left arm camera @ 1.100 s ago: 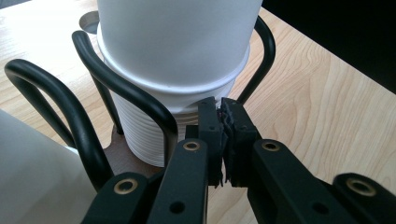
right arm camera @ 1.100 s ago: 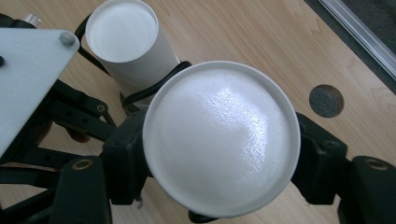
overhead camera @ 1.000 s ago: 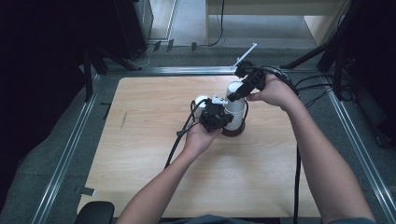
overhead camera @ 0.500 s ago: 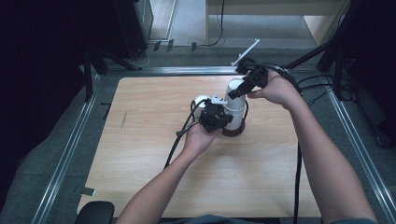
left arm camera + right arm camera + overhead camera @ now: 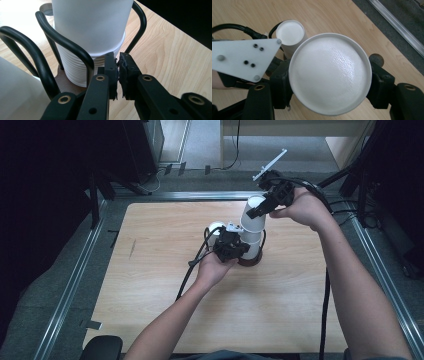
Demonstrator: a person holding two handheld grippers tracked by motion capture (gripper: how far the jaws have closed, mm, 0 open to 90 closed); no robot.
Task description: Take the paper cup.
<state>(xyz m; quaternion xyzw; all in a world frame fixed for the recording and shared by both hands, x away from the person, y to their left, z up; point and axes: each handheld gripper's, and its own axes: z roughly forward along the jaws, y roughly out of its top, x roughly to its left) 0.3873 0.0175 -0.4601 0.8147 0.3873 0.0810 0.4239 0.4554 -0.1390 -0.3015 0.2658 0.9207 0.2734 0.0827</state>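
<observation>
The white paper cup (image 5: 254, 215) sits upside down between the jaws of the right gripper (image 5: 261, 210), which are clamped on its sides; its closed, faintly textured bottom (image 5: 330, 74) faces the camera in the right gripper view, with a black jaw pressed against each flank. In the high view this cup is raised above the back half of the wooden table (image 5: 150, 290), directly over the stack of white cups (image 5: 251, 245) it stands partly sleeved on. The jaws have just been closing slightly, with the cup between them.

The stack rests inverted in a cup holder (image 5: 62, 45) made of bent black wire loops on a dark brown round base (image 5: 248, 262). In the left gripper view the many nested rims of the stack (image 5: 75, 72) show as close white ridges just above the base, with one wire loop passing in front of them.

The left gripper (image 5: 118, 72) has its jaws together, pinching the projecting rim of a cup in the stack at its lower edge. In the high view the left gripper (image 5: 231, 245) lies just beside the holder, on its near left.

A second stack of white cups (image 5: 290, 33), also bottom up, stands just behind the left gripper's grey plate (image 5: 244, 58); whether anything is inside any cup cannot be told.
</observation>
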